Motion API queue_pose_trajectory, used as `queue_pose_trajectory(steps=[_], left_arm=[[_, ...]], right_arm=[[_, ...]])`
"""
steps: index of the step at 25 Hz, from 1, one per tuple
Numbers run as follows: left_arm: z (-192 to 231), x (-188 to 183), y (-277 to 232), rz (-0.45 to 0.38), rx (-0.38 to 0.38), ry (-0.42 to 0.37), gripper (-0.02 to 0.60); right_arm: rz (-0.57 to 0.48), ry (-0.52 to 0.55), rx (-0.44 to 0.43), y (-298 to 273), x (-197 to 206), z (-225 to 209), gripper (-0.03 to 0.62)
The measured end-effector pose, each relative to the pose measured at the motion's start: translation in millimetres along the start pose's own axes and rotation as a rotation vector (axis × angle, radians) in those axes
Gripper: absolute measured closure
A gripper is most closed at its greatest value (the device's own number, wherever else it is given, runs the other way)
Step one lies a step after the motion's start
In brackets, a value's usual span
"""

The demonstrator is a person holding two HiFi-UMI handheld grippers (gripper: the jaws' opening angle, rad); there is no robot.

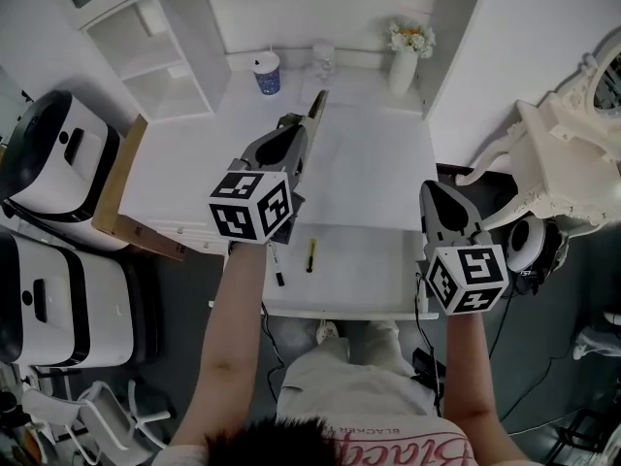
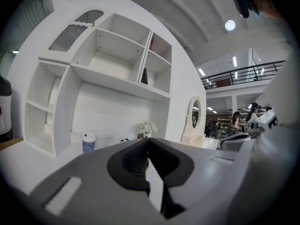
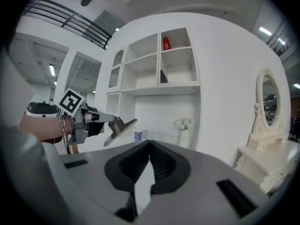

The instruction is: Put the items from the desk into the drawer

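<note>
An open white drawer (image 1: pixel 369 270) juts out below the desk's front edge, with a black-and-white pen (image 1: pixel 277 265) and a yellow pen (image 1: pixel 310 254) lying inside. At the back of the white desk (image 1: pixel 369 163) stand a blue patterned cup (image 1: pixel 267 73), a small glass jar (image 1: pixel 323 61) and a white vase of flowers (image 1: pixel 406 58). My left gripper (image 1: pixel 320 97) hangs over the desk's middle, shut and empty. My right gripper (image 1: pixel 430 187) is at the desk's right front corner, also shut with nothing in it. The cup (image 2: pixel 88 142) shows in the left gripper view and the cup (image 3: pixel 138 135) in the right gripper view.
White shelves (image 1: pixel 155 56) rise at the desk's back left. A brown board (image 1: pixel 121 187) leans at the desk's left edge beside white machines (image 1: pixel 58 153). An ornate white piece of furniture (image 1: pixel 563 163) stands to the right, with headphones (image 1: pixel 529 246) below it.
</note>
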State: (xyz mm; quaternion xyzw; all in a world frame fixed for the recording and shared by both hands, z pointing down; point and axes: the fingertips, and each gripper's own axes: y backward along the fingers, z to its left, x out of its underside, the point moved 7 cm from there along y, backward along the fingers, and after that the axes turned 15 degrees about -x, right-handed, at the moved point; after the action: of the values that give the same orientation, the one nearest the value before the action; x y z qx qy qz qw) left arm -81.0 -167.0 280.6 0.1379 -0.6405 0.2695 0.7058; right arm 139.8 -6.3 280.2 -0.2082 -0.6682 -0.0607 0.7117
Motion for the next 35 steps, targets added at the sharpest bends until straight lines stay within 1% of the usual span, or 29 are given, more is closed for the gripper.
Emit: queue_pose_trajectory(steps=[4,7,11,17,22,29,32,35], left_arm=[[-14.8,2.2,12.5,-0.014,0.051,0.001,0.566],[-24.6,11.9,16.8,0.004,0.1,0.033,0.566],[-39.0,36.8,18.9,0.061,0.17,0.096,0.566],[-63.8,74.9,17.7,0.167,0.256,0.095,0.566],[-81.6,106.8,15.1,0.272,0.349,0.082,0.566],[-93.4,159.4,10.2,0.462,0.475,0.052,0.566],[-96.6,182.1,8.5,0.545,0.51,0.042,0.567],[-99.5,205.0,6.4,0.621,0.527,0.021,0.566]], right_arm=[[-0.006,-0.01,0.025,10.5,2.1,3.5,0.586],[0.003,-0.016,0.042,18.5,7.8,5.5,0.586],[0.026,-0.03,0.066,30.9,19.8,6.6,0.586],[0.069,-0.059,0.083,44.1,40.0,2.5,0.586],[0.091,-0.084,0.093,51.1,55.6,-0.7,0.586],[0.104,-0.101,0.108,57.0,64.9,-6.4,0.586],[0.109,-0.11,0.117,59.4,68.1,-8.9,0.586],[0.114,-0.12,0.123,61.0,72.5,-11.1,0.586]])
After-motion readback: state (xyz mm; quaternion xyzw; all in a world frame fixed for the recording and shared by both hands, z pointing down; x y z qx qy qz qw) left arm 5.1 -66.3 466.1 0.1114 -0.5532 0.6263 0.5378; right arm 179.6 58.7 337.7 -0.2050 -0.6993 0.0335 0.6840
